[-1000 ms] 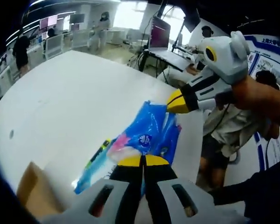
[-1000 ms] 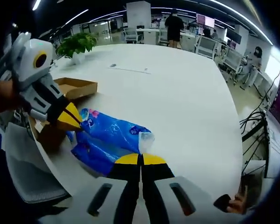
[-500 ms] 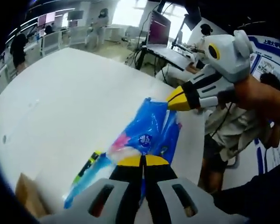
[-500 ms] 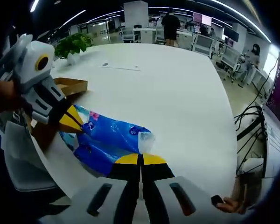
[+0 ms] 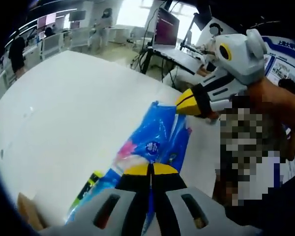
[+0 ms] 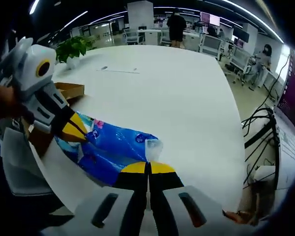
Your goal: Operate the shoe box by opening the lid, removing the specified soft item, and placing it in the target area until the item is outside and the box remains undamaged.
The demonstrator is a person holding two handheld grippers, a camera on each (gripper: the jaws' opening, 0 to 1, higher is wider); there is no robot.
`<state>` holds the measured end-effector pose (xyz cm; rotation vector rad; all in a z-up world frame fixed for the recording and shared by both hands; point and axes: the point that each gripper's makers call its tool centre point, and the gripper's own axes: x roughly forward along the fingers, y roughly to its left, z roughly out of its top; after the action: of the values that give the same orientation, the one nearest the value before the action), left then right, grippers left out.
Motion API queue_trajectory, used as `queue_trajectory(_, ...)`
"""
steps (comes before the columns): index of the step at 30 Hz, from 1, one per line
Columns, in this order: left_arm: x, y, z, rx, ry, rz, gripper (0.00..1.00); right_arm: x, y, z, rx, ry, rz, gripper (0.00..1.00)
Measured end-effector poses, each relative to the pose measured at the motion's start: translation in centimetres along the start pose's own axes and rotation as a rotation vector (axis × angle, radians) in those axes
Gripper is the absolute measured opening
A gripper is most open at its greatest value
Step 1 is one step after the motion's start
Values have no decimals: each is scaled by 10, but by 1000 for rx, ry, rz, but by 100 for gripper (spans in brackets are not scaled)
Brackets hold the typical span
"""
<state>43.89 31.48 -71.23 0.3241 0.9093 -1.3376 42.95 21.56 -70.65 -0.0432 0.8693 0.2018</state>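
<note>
A soft blue plastic pack with pink and white print hangs stretched over the white table, held at both ends. My left gripper is shut on one end of the pack. My right gripper is shut on the other end of the blue pack. In the left gripper view the right gripper pinches the pack's far corner. In the right gripper view the left gripper comes in from the left, yellow tips closed on the pack. The brown cardboard shoe box stands open behind it, near the table's edge.
The white table stretches wide beyond the pack. A potted plant stands at its far left. A corner of cardboard shows low left in the left gripper view. Desks, screens and several people stand beyond. A chair sits by the table's edge.
Both grippers have carried the pack a little farther from the box, which has slid toward the views' edges. Grips are unchanged.
</note>
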Motion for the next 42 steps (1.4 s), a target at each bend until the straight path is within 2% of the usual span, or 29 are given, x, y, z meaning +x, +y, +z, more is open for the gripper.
queue_trajectory(16,25,12,-15,-21,65,-6,0,27,-6,-19,-4,45,19,0)
queue_trajectory(25,32,17,-25,-6,97,4,0,40,-5,-28,8,61,27,0)
queue_trajectory(32,31,20,-23,-39,80,2,0,43,-7,-34,21,75,23,3)
queue_trajectory(39,21,16,-15,-32,47,-1,13,35,-9,-28,41,48,15,12)
queue_trajectory(42,14,12,-14,-20,40,-1,13,32,-7,-26,51,37,7,14)
